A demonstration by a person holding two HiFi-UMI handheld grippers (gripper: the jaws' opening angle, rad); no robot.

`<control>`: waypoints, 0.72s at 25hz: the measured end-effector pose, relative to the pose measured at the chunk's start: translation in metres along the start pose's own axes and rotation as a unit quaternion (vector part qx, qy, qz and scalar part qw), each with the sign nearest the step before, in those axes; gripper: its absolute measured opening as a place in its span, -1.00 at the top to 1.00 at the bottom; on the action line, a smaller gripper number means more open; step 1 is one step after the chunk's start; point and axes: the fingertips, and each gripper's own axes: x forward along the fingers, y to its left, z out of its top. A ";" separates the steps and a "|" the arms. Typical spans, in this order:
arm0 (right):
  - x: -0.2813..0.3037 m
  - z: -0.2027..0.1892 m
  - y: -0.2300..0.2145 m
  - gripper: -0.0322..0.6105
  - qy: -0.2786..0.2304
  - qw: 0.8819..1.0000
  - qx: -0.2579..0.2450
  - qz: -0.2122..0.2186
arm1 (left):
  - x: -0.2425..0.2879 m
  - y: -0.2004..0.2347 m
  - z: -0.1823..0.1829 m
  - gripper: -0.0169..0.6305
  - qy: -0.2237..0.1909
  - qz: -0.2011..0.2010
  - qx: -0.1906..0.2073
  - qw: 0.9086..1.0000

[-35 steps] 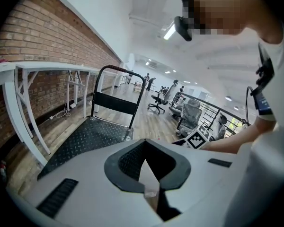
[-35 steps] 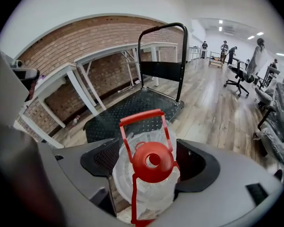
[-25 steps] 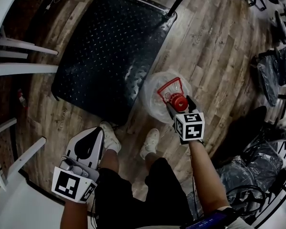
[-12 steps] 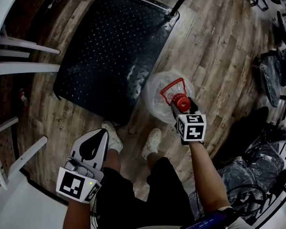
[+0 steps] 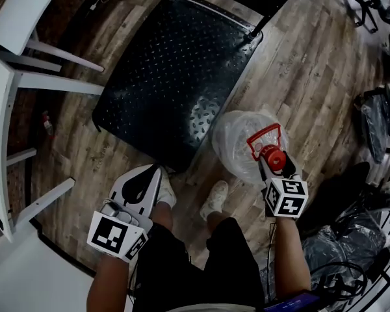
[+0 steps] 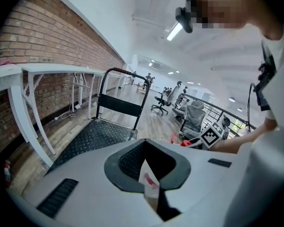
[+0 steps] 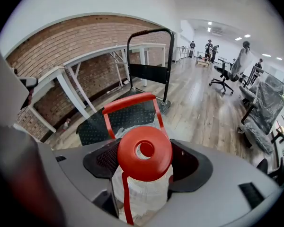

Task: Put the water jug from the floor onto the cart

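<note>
1. Wooden floor (image 5: pixel 312 64): grey-brown planks, running under everything listed below.
2. White tables (image 5: pixel 13 18): 2 frames with slanted legs, along the brick wall at the left of the head view.
3. Cart (image 5: pixel 175 77): black diamond-plate deck lying low on the floor, with an upright black push handle at its far end. The deck carries nothing.
4. Plastic-wrapped chairs (image 7: pixel 264 115): several, standing to the right, well apart from the cart.
5. Water jug (image 5: pixel 244 142): clear body, red cap (image 5: pixel 272 156) and a raised red carry handle (image 5: pixel 263 135). It is upright, just beside the cart's near right corner and not on the deck. Whether its base touches the floor cannot be told.
6. Right gripper (image 5: pixel 273 168): pointed steeply down. Its jaws have just been closing and now clasp the jug's neck directly under the cap. The neck fills the gap between the black pads (image 7: pixel 104 157).
7. Left gripper (image 5: pixel 155 173): held low at the person's left side, well apart from the jug. Its jaws are closed together and hold nothing.
8. Shoes (image 5: pixel 216 197): 2, white, planted near the cart's front edge, between the 2 grippers.
9. Small bottle (image 5: pixel 47 123): red-topped, on the floor by the table legs.
</note>
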 end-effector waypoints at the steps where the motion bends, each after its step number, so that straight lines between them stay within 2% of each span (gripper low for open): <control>1: -0.010 0.009 0.002 -0.08 -0.006 1.000 -0.006 -0.001 | -0.003 0.002 0.005 0.95 -0.005 0.003 0.000 1.000; 8: -0.061 0.066 0.026 -0.08 -0.026 0.996 -0.079 0.014 | -0.025 0.020 0.026 0.95 -0.029 0.022 -0.005 0.999; 13: -0.078 0.097 0.054 -0.08 -0.038 0.994 -0.099 0.026 | -0.050 0.043 0.029 0.95 -0.043 0.050 -0.017 0.998; 18: -0.080 0.130 0.103 -0.08 -0.050 0.989 -0.122 0.061 | -0.085 0.073 0.031 0.95 -0.059 0.089 -0.034 0.994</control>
